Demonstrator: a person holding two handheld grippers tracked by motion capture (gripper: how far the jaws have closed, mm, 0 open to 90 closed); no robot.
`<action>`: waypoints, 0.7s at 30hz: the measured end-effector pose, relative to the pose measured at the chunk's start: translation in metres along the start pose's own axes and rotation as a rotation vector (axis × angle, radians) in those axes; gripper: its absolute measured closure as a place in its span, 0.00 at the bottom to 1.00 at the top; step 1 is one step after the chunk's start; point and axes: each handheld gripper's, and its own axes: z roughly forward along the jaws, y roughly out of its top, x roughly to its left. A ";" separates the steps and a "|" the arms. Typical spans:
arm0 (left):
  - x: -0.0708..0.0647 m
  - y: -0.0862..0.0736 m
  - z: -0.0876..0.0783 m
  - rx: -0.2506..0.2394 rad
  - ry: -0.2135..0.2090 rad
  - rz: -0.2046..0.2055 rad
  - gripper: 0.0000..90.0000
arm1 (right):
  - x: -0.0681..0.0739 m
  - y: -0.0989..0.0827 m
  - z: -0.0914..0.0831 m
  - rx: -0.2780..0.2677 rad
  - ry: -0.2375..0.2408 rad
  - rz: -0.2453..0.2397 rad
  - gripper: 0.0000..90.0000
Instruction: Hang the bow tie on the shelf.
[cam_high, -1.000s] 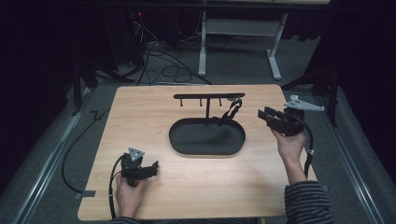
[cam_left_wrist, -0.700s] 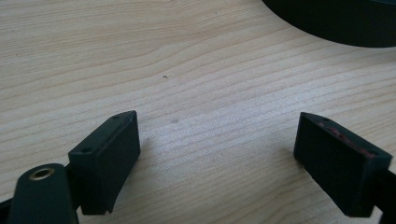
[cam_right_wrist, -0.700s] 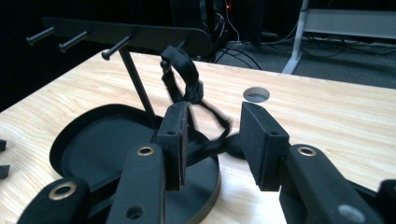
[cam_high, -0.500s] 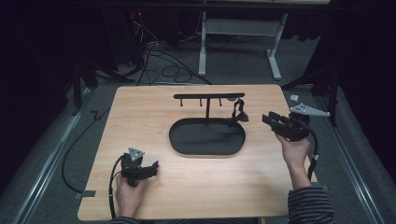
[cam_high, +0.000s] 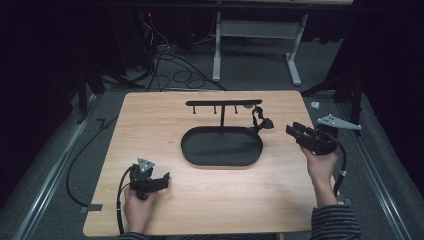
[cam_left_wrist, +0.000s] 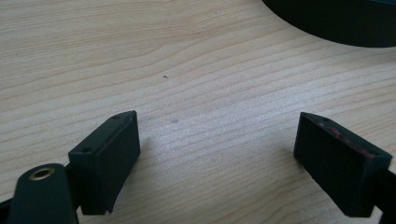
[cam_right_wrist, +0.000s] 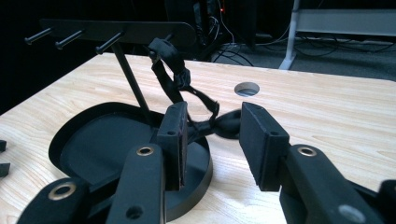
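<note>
Where the right tongs (cam_right_wrist: 212, 140) look along their own jaws, the two black pads stand partly open with nothing pressed between them; beyond the gap hangs a black strap (cam_right_wrist: 184, 88), looped over the end peg of a black stand (cam_right_wrist: 116, 30) and trailing down to the rim of the stand's oval tray (cam_right_wrist: 84, 154). That close view shows the strap's knot and loop plainly, and a round hole (cam_right_wrist: 246, 88) in the worktop (cam_right_wrist: 327, 116) behind it. From the high view the strap (cam_high: 260, 122) is a small dark shape at the right end of the stand (cam_high: 222, 103), with the right tongs (cam_high: 295, 131) just beside it, level above the worktop's right edge, not touching it.

The left tongs (cam_left_wrist: 217, 154) are wide open and empty, bare wood between the pads and a curve of the tray (cam_left_wrist: 336, 23) at the top corner. From the high view these left tongs (cam_high: 162, 180) rest near the worktop's front left, well apart from the strap.
</note>
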 end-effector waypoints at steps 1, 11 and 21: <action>0.000 0.000 0.000 0.000 0.000 0.000 0.17 | -0.001 -0.001 0.000 -0.005 0.003 0.003 0.71; 0.000 0.000 0.000 0.000 0.000 0.000 0.17 | -0.002 -0.008 -0.007 -0.007 0.003 0.014 0.71; 0.000 0.000 0.000 0.001 0.000 0.001 0.17 | -0.002 -0.015 -0.017 -0.005 -0.018 0.002 0.70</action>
